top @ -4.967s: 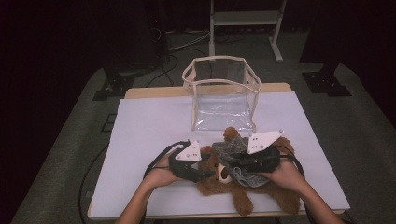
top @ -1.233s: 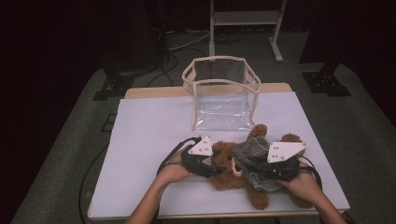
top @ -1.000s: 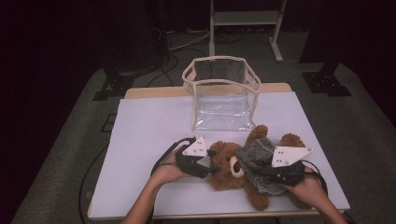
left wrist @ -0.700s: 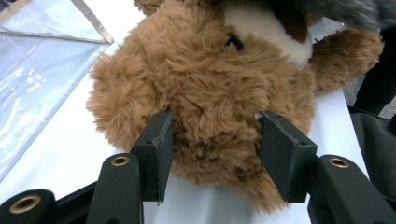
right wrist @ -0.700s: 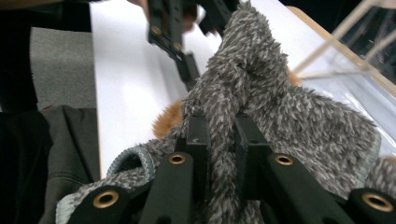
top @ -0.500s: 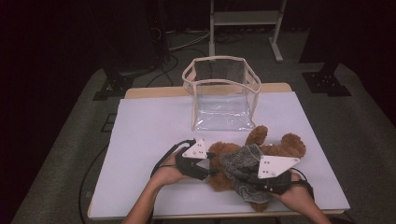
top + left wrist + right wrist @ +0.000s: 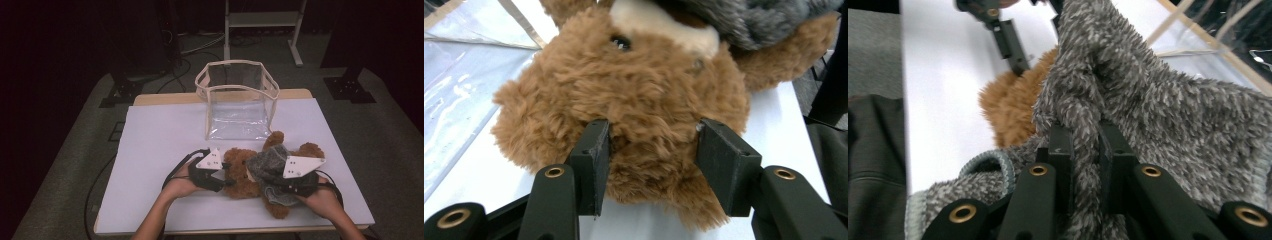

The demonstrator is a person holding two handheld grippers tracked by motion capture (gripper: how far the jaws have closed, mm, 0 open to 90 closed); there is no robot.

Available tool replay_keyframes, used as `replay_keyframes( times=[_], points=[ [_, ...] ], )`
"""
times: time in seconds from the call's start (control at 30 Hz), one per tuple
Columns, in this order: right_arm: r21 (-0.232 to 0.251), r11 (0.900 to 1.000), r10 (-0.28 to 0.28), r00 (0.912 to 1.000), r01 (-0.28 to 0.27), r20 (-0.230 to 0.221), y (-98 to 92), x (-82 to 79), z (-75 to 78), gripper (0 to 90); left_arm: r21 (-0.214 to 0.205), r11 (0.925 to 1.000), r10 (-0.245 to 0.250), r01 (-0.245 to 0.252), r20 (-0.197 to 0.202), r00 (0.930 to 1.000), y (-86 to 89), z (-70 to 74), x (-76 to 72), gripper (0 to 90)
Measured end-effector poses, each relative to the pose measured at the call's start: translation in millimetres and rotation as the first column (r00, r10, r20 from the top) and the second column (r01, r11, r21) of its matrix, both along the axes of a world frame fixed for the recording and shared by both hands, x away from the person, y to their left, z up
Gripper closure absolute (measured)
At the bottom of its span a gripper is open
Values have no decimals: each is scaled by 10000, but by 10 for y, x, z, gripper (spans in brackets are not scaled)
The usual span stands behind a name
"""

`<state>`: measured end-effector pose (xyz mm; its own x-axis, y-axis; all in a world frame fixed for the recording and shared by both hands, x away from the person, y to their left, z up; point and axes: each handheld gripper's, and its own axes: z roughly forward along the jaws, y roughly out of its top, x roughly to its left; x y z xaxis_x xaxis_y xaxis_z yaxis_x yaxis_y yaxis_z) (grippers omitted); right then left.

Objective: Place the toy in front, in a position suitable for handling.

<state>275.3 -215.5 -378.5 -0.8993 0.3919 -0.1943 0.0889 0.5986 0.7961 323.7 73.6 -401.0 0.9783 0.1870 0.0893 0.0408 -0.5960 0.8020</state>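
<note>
On the white table (image 7: 150,150), before the clear bag (image 7: 235,107), our left gripper (image 7: 651,165) has been closing on the teddy bear (image 7: 634,95); our right gripper (image 7: 1083,150) pinches its grey sweater (image 7: 1158,100).

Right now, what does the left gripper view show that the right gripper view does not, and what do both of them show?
Left gripper view alone: the teddy bear's eye and pale muzzle, and the left tongs pressing into the fur of its head; their jaws have just been closing.

Right gripper view alone: the right tongs shut on a fold of the grey sweater, plus the sweater's ribbed hem.

Both: brown fur, grey knit, the white table and the clear bag.
</note>
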Motion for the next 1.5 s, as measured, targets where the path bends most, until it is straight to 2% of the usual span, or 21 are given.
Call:
replay_keyframes(
  times=[0.03, 0.07, 0.1, 0.13, 0.17, 0.23, 0.27, 0.4, 0.47, 0.5, 0.53, 0.67, 0.77, 0.83, 0.93, 1.0, 1.03, 1.23, 1.27, 1.5],
  points=[
    [-28, 9998, -190, 9998, 190, -40, -25, 110, 22, 782, -13, 10000, 70, -70, 19, 10000, 4, 12, 23, 474],
    [-28, 9998, -190, 9998, 190, -40, -25, 110, 22, 782, -13, 10000, 70, -70, 19, 10000, 4, 12, 23, 474],
    [-49, 9993, -369, 9992, 368, -174, -54, 216, 29, 782, -63, 9999, 104, -104, 24, 9999, 6, 23, 36, 474],
    [-49, 9993, -369, 9992, 368, -174, -54, 216, 29, 782, -56, 9999, 121, -121, 33, 9999, 7, 30, 45, 474],
    [51, 9987, -513, 9980, 516, -372, -76, 307, 25, 781, -87, 9999, 87, -87, -8, 10000, -7, 33, 58, 486],
    [85, 9985, -533, 9973, 538, -507, -74, 329, 28, 781, -29, 10000, 93, -93, 18, 10000, -25, 28, 66, 487],
    [12, 9988, -490, 9978, 491, -437, -38, 344, 55, 780, -15, 9999, 160, -160, 13, 9999, -38, 18, 85, 487],
    [201, 9992, -348, 9989, 354, -303, 11, 283, 122, 780, -182, 9995, 252, -253, -29, 9997, -56, 3, 116, 495],
    [358, 9994, 41, 9999, -36, -156, 99, 210, 183, 780, -192, 9994, 292, -292, -5, 9996, -93, 12, 135, 498],
    [358, 9994, 41, 9999, -36, -156, 99, 210, 183, 780, -192, 9994, 292, -292, -5, 9996, -93, 12, 135, 497],
    [362, 9989, 290, 9995, -287, -79, 190, 187, 208, 780, -136, 9994, 327, -326, 49, 9995, -117, 23, 154, 497],
    [10, 9987, 515, 9987, -515, -10, 325, 212, 166, 780, -154, 9993, 348, -347, 33, 9994, -102, 37, 181, 497],
    [-155, 9989, 440, 9989, -443, -171, 296, 253, 97, 783, -186, 9991, 394, -393, 39, 9992, -47, 39, 180, 496],
    [-256, 9997, 1, 9995, -9, -329, 135, 271, 29, 784, -199, 9988, 445, -445, -11, 9990, 17, 33, 170, 496],
    [-297, 9992, -278, 9986, 265, -445, 53, 261, 32, 783, -264, 9982, 530, -536, -204, 9984, 99, -19, 149, 479],
    [-447, 9987, -273, 9991, 258, -331, 66, 250, 43, 783, -234, 9982, 554, -560, -261, 9981, 106, -36, 144, 469],
    [-692, 9972, -284, 9994, 270, -188, 109, 237, 62, 783, -235, 9983, 524, -530, -288, 9982, 115, -64, 129, 470],
    [-899, 9956, -285, 9995, 270, -149, 249, 270, 141, 781, -427, 9980, 455, -472, -413, 9981, 108, -92, 126, 484],
    [-907, 9955, -275, 9996, 273, -10, 295, 275, 162, 781, -418, 9981, 438, -458, -464, 9980, 99, -115, 140, 484],
    [-798, 9967, 169, 9999, -171, -31, 557, 352, 200, 780, -455, 9980, 426, -448, -470, 9980, 96, -136, 136, 484]
  ],
)
